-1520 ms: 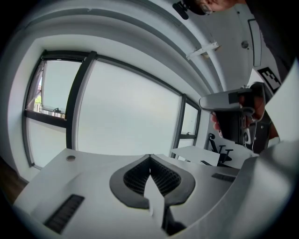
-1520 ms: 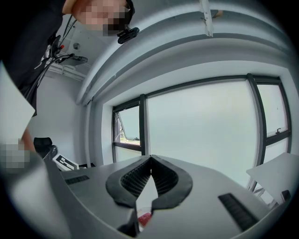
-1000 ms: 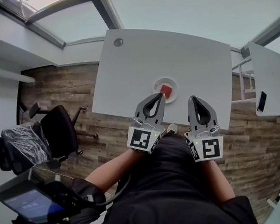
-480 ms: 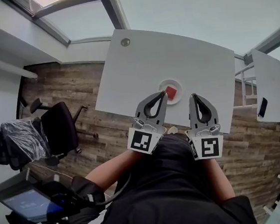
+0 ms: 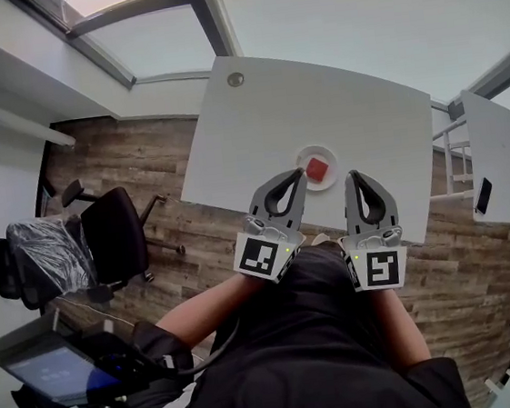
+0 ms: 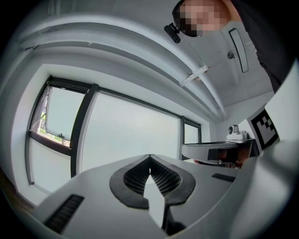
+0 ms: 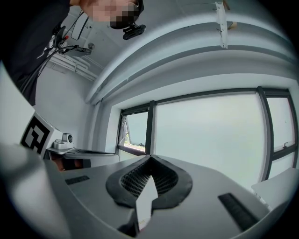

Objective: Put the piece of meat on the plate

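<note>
A: Item one, nearest: left claw (image 5: 298, 174). Condition?
B: Closed tip to tip, nothing between the pads; held level at the chest. Same entry for right claw (image 5: 355, 178): closed, empty, level, just beside the left.
A: Item two, further out: plate (image 5: 331, 177). Location?
B: On the bench (image 5: 364, 113), close to its front edge. Overlapped at the rim by the left tip's outline in the head view; judged well below it, no contact.
A: Item three: piece of meat (image 5: 318, 169). Location?
B: Red, lying on the plate, about the middle, inside the rim.
A: Step in hand, then?
B: Judged as placing done, drawing clear. Handling notes: hold both claws closed and level, high above the rim; avoid any sweep across the plate so near that front edge. Check from above for any overhanging corner of meat before calling it finished.
</note>
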A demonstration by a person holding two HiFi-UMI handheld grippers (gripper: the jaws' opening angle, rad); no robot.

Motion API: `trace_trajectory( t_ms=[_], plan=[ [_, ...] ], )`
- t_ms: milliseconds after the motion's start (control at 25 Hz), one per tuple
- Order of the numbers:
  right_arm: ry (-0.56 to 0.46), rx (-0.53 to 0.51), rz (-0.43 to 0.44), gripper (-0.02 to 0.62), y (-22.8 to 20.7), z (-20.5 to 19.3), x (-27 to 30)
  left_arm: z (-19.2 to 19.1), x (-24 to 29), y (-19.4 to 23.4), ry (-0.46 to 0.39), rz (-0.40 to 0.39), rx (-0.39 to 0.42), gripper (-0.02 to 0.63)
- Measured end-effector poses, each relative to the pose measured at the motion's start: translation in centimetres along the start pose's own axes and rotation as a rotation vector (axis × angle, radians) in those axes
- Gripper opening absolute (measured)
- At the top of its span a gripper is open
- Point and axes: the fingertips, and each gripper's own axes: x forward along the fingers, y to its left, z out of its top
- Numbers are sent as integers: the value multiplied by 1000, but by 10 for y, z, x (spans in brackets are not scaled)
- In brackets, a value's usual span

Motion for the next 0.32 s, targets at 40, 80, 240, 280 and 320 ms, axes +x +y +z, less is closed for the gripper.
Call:
trace_trajectory(
  t_ms=[40,80,240,280,320],
  plan=[
    [3,6,1,5,2,-2,-1,-1,-2,0,11,4,4,6],
    [6,9,4,5,5,-4,-1,-1,-4,1,14,7,5,5],
    [9,19,17,5,12,-11,-1,-7,-8,1,-19,2,1,6],
    [11,23,20,5,13,-12,-1,-8,-9,1,-24,-1,2,6],
    [12,27,22,5,14,-14,-1,-10,-10,1,-27,-4,4,6]
  ],
)
